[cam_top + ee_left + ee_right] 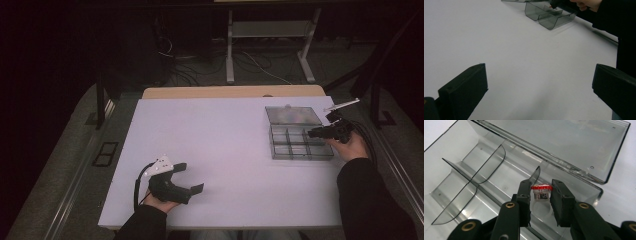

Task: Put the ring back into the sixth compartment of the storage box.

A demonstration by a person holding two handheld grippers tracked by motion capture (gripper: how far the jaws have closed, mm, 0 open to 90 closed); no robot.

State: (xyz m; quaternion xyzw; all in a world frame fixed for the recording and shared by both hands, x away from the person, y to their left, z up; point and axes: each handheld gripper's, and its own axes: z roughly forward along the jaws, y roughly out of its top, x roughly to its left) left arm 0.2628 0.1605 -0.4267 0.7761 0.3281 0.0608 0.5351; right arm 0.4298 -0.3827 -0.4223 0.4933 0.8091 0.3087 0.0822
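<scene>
Right gripper view: right gripper (541,192) has its jaws closed on a small bottle cap (541,187), red crimped rim with a white printed face. The cap sits clamped between the two black fingertips (525,190), just right of centre frame, rim uppermost, over a compartment of the clear compartment box (461,157). Whether the cap touches the box floor cannot be told. The printing on the cap is too small to read. The hinged lid (574,142) lies open toward the upper right of the frame, its far corner cut off by the edge.

High view: right gripper (320,133) sits at the right edge of the box (300,145), right of centre frame; the cap cannot be made out at this scale. The room behind the table (210,140) is dark.

Left gripper (192,177) at lower left of the high view, resting on the table in the hand, jaws standing wide apart with nothing between them. Left gripper view confirms: the two jaws are at the lower corners over bare table (524,62); box (549,15) at top, cut by the frame edge and partly hidden by the other hand (587,3).
</scene>
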